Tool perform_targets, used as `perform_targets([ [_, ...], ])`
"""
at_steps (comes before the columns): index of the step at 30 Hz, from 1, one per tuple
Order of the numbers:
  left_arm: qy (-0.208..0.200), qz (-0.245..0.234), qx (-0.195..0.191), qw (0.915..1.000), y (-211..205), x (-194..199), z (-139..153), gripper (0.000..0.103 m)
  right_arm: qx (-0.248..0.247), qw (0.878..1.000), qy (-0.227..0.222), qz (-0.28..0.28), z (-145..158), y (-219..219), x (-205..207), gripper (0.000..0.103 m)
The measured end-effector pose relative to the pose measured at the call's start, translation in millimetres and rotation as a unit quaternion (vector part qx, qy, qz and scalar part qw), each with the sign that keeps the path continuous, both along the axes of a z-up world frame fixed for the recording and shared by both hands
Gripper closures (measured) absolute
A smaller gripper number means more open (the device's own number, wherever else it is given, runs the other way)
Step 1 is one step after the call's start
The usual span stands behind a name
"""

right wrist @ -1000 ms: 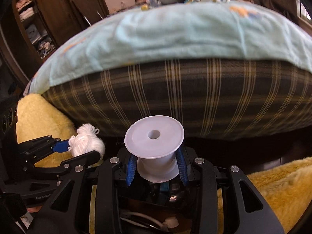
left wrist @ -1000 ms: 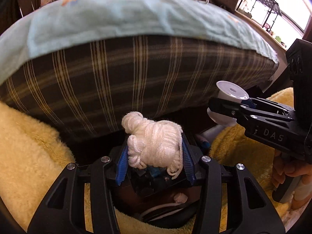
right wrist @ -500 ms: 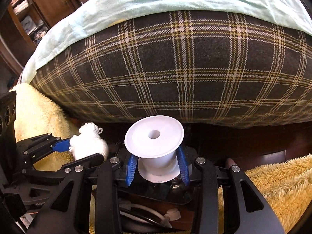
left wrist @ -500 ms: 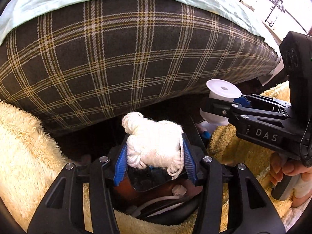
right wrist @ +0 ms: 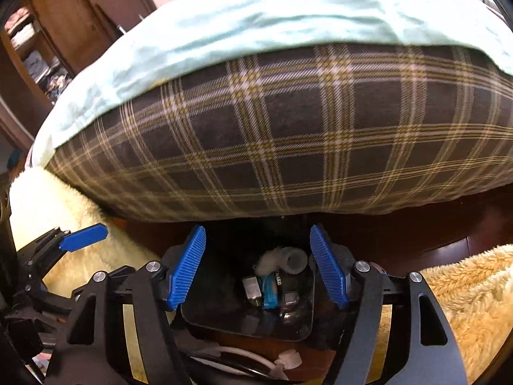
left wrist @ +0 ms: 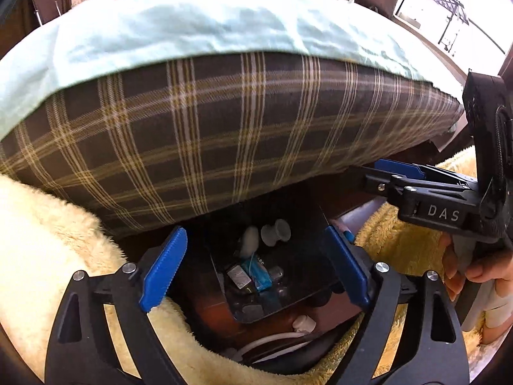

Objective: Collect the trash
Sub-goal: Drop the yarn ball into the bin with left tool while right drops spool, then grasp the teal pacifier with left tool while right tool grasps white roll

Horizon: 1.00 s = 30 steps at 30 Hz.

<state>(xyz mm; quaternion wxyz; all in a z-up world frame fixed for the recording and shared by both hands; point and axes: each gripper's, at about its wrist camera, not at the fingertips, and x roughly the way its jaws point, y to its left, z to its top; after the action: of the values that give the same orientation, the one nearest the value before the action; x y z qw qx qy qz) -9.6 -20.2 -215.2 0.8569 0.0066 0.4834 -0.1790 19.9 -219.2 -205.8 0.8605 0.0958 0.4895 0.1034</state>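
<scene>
A black bin (left wrist: 301, 292) stands on the floor under the table edge, also in the right wrist view (right wrist: 307, 320). Inside lie the white plastic spool (left wrist: 275, 231) (right wrist: 295, 258), the white yarn ball (left wrist: 250, 240) (right wrist: 267, 263), a blue wrapper (left wrist: 256, 274) and small foil pieces. My left gripper (left wrist: 256, 268) is open and empty above the bin. My right gripper (right wrist: 258, 268) is open and empty above it too; it shows at the right in the left wrist view (left wrist: 394, 168).
A dark plaid blanket (left wrist: 224, 134) with a light blue cloth (left wrist: 192, 22) on top hangs over the table just behind the bin. Yellow fluffy rug (left wrist: 48, 240) lies on both sides. A white cable (left wrist: 272, 340) runs along the floor in front of the bin.
Both grippers have opened. The yarn ball dropped from the left and the spool from the right; both now lie in the bin. The cameras tilted slightly upward.
</scene>
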Motion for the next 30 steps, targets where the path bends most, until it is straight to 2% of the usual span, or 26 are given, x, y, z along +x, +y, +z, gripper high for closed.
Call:
perform_targets([
  [9, -0.041, 0.01, -0.007, 0.9991, 16.3, 10.1, 40.3, 0.019, -0.025, 0.997, -0.075, -0.018, 60.3, -22.9, 2.3, 0.034],
  [13, -0.088, 0.005, -0.003, 0.9961, 12.1, 24.4, 75.1, 0.019, -0.048, 0.987, -0.146, -0.045, 105.4, -39.4, 10.4, 0.034],
  [17, -0.135, 0.007, 0.003, 0.9908, 2.4, 44.1, 104.1, 0.019, -0.077, 0.975, -0.193, -0.077, 136.8, -54.6, 33.7, 0.034],
  [20, -0.165, 0.007, 0.013, 0.9861, -4.7, 67.4, 126.5, 0.018, -0.078, 0.973, -0.199, -0.088, 149.9, -62.4, 62.3, 0.034],
  [23, -0.174, 0.009, 0.011, 0.9847, -12.1, 94.6, 138.0, 0.018, -0.083, 0.971, -0.203, -0.092, 156.1, -67.6, 85.6, 0.034],
  [27, -0.178, 0.001, 0.012, 0.9839, -32.9, 127.3, 141.0, 0.018, -0.096, 0.97, -0.201, -0.092, 158.1, -73.9, 127.3, 0.035],
  [30, -0.169, -0.007, 0.023, 0.9852, -53.2, 150.2, 134.2, 0.018, -0.114, 0.97, -0.198, -0.087, 156.3, -72.0, 147.1, 0.044],
])
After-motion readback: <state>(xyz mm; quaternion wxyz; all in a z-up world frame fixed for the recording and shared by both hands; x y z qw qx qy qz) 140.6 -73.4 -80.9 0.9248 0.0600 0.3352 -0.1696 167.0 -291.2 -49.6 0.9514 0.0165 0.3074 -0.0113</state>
